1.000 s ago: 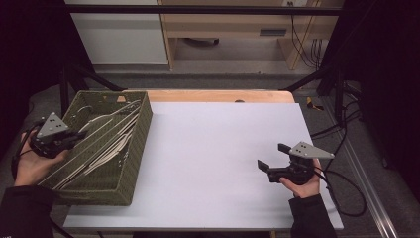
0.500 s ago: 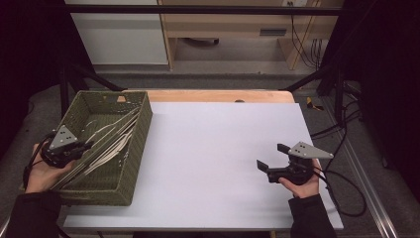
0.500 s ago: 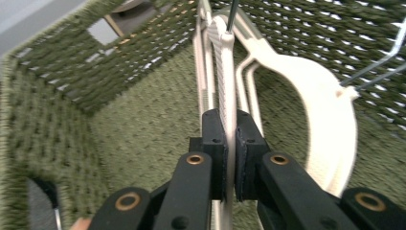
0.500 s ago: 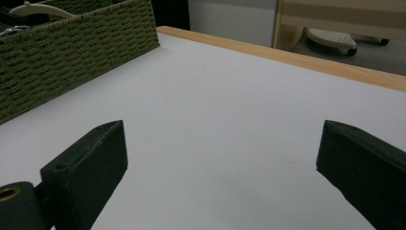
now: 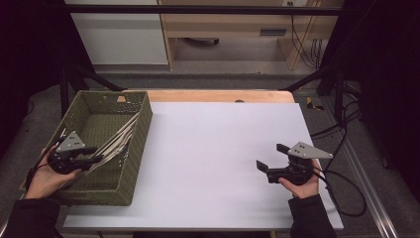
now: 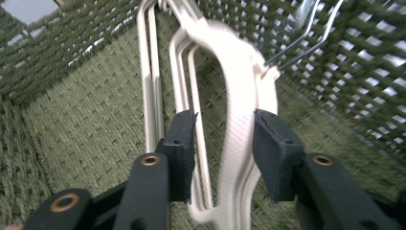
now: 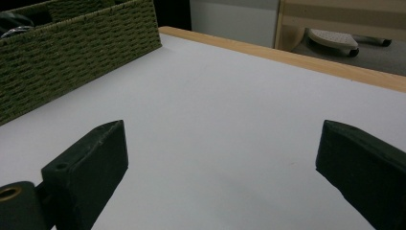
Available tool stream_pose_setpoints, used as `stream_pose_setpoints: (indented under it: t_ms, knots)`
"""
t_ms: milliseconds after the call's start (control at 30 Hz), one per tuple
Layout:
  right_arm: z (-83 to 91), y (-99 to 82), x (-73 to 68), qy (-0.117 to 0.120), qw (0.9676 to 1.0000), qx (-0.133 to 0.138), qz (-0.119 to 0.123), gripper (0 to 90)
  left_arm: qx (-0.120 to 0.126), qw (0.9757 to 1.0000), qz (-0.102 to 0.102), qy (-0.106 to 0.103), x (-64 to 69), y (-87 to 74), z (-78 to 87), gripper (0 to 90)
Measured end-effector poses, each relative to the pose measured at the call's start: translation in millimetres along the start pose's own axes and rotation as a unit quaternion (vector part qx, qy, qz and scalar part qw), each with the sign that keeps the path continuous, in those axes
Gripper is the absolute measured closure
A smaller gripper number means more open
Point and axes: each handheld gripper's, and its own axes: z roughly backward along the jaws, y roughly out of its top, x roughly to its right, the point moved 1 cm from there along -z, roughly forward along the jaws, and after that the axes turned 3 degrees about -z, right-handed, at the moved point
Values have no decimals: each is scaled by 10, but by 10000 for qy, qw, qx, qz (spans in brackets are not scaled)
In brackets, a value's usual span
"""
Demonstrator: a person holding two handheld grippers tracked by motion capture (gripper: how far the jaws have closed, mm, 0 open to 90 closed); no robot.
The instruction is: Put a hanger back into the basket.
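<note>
High view: your left gripper (image 5: 94, 157) sits low inside the green woven basket (image 5: 141, 144) at the table's left, over the bundle of white hangers (image 5: 119, 139), while your right gripper (image 5: 271, 159) rests spread and empty near the right edge.

Left gripper view: the jaws have just been opening and now straddle the hangers (image 6: 239, 139), pads apparently clear; judged step: taking one, so next close squarely on a single hanger.

Right gripper view: wide-open jaws over bare white table (image 7: 230, 124).
</note>
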Motion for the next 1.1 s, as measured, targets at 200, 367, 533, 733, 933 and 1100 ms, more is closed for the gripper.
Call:
stream_pose_setpoints:
  t_ms: [200,367,533,733,933,1100]
  knots:
    - [8,4,1,13,10000,19,6,45,213,9997,11,72,51,134,146,454]
    - [24,11,-2,14,10000,45,-21,43,918,9952,306,121,193,352,265,315]
    - [47,21,4,11,10000,85,-39,40,1405,9890,453,11,395,583,335,216]
    - [77,30,14,26,9999,131,-38,36,1825,9812,616,-105,651,785,323,133]
    - [102,38,24,7,9999,168,-36,33,2124,9741,699,-340,931,911,235,105]
    - [118,38,31,3,9998,177,-12,30,2250,9699,811,-454,1110,979,116,105]
